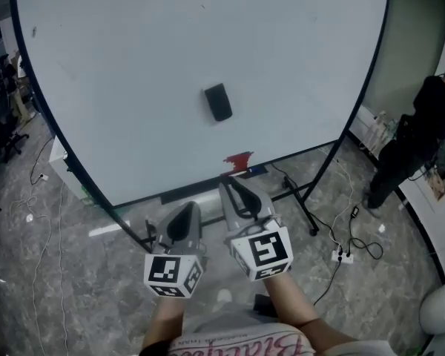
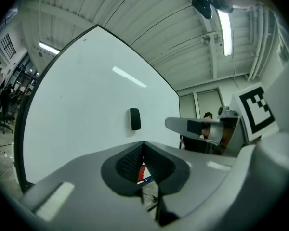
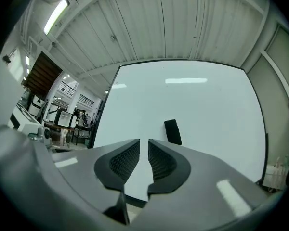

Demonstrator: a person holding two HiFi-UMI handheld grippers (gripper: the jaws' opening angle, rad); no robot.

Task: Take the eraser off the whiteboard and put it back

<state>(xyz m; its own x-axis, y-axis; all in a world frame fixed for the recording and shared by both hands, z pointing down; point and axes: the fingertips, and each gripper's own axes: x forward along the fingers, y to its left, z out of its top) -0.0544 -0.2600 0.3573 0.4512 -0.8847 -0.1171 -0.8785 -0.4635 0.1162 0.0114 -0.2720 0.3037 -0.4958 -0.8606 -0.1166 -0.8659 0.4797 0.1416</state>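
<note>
**Eraser** [image 1: 218,101]: black, oblong, lying flat on the whiteboard [image 1: 133,58], just right of centre in the head view and slightly tilted. Nothing touches it. It also shows small in the right gripper view, just above and right of the tong tips, and in the left gripper view, left of centre.

**Red item** [image 1: 239,162]: on the board's lower edge, below the eraser. Its kind cannot be made out.

**Right tongs** [image 1: 232,186]: lower centre of the head view, pointing toward the board and well apart from it. Their own view shows the pads parted by a narrow slit with nothing between them.

**Left tongs** [image 1: 185,210]: just beside the right, toward lower left. The pads meet at the tips, clenched on nothing.

**Judgement:** this is the approach stage; the eraser is not yet taken off.

**Risks from here:**
- The right slit looks too narrow for the eraser. If it is not widened, the tips would butt the eraser and slide it along the board or knock it off.
- The eraser is tilted. Pads not lined up with its long sides would catch a corner, and it could twist out.
- On putting it back, letting go before it lies flat on the board would probably drop it.
- A hard push could rock the board on its stand [image 1: 305,208].
- Cables and a power strip [image 1: 341,256] lie on the floor at lower right and are a trip hazard.
- A person [image 1: 423,136] stands at the right edge, well clear.
</note>
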